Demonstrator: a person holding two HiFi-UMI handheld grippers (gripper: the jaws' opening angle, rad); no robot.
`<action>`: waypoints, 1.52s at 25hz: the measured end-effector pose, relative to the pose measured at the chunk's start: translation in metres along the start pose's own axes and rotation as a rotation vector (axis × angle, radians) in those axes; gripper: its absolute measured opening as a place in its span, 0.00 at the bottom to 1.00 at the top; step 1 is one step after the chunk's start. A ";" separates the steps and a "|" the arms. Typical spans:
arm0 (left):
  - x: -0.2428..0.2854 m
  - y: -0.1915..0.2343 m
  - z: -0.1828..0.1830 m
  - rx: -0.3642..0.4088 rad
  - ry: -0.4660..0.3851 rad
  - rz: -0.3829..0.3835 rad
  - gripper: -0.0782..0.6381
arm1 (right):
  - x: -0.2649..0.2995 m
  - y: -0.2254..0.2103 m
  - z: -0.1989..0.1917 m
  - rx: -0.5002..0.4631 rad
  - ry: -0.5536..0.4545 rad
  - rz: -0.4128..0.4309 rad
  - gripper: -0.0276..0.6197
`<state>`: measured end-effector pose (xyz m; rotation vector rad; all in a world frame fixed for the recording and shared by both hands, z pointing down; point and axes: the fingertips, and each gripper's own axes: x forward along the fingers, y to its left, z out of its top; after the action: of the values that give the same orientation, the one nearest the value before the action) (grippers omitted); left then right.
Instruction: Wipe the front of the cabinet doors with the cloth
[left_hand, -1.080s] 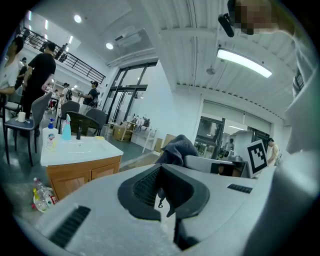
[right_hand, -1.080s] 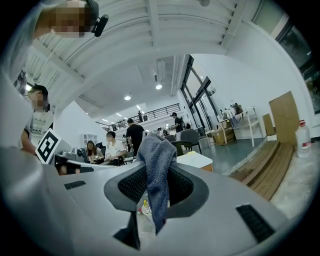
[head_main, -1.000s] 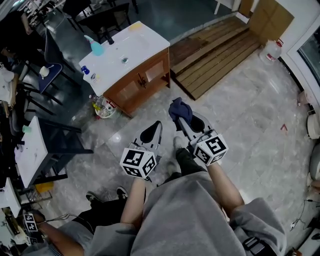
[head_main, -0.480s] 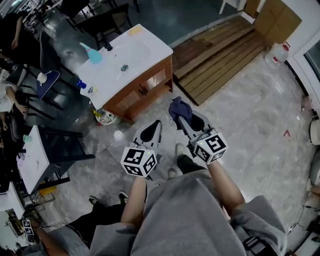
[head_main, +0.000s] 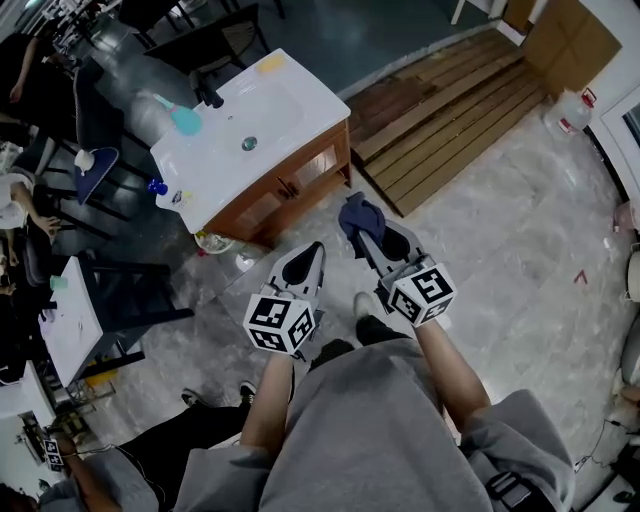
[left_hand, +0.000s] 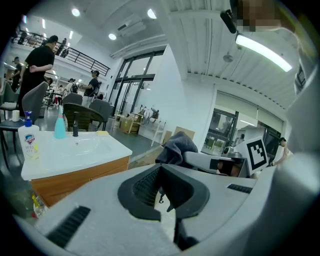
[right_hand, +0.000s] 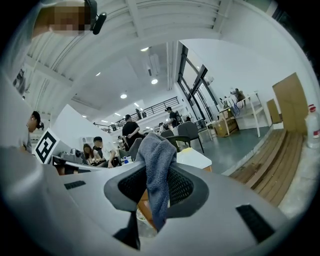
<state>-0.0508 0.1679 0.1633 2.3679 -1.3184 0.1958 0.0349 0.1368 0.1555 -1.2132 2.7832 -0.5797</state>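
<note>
Head view gives the layout: the cabinet (head_main: 255, 210) stands ahead and to the left, well apart from both grippers. Its two doors (head_main: 312, 168) face the person, and wiping has not begun, as far as I can judge.

The main risk, I think, is the cloth (head_main: 358, 218). Only a narrow fold of it sits between the jaws and the rest bunches loose beyond the tips. When it is pressed on the wood and dragged, it may slide out or fold over, and then hard plastic would rub the door instead. The small handles (head_main: 287, 186) where the doors meet could also catch the loose part. A second risk is the approach itself (the doors are low, under the white top (head_main: 270, 110)). The person must come closer and reach down, and some clutter (head_main: 212, 240) lies on the floor just beside the cabinet's left corner.

Right gripper (head_main: 368, 235) is clamped on the cloth. In the right gripper view the dark cloth hangs between the two ribbed pads, which press on it with hardly any gap. Left gripper (head_main: 308, 258) has its jaws brought together at the tips. It holds nothing, touches nothing, and points toward the cabinet.
</note>
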 end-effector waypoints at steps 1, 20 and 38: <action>0.004 0.002 -0.001 0.000 0.007 0.004 0.12 | 0.003 -0.004 -0.001 0.008 0.001 0.002 0.18; 0.046 0.101 -0.009 0.012 0.130 -0.028 0.12 | 0.098 -0.033 -0.048 0.153 0.030 -0.103 0.18; 0.108 0.208 -0.049 0.039 0.220 -0.162 0.12 | 0.192 -0.069 -0.119 0.223 0.013 -0.315 0.18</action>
<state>-0.1634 0.0087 0.3026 2.3920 -1.0255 0.4228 -0.0720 -0.0056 0.3098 -1.6064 2.4657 -0.8928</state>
